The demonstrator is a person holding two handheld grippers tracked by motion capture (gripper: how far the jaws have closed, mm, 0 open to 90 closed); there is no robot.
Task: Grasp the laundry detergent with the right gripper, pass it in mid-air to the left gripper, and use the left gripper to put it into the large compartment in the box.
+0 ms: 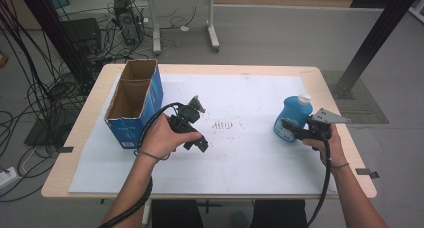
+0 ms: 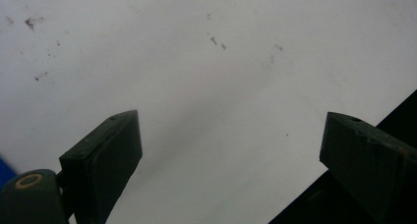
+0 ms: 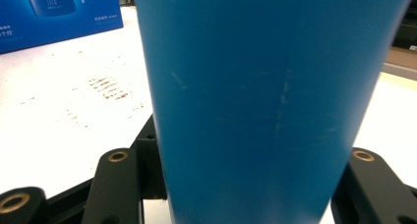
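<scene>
The table (image 1: 75, 153) was wooden w/ a big white sheet (image 1: 250, 158) over most of its top; some small dark marks (image 1: 222, 123) were on the sheet near the middle. At the left side of the sheet stood a blue cardboard box (image 1: 135, 105), open on top, w/ two compartments, both looked empty.

The blue bottle (image 1: 291, 117) w/ a white cap stood upright near the right edge of the sheet, well apart from the box. The right gripper (image 1: 289, 128) was clenched on the lower body of the bottle, one jaw on each side; in the right gripper view the bottle (image 3: 265, 106) sat between the two jaws and touched them.

The left gripper (image 1: 197, 144) was near the box, abt between it and the marks, and pointed down at the sheet. Its jaws were released, wide apart, w/ nothing between them in the left gripper view, just the white sheet (image 2: 206, 86).
</scene>
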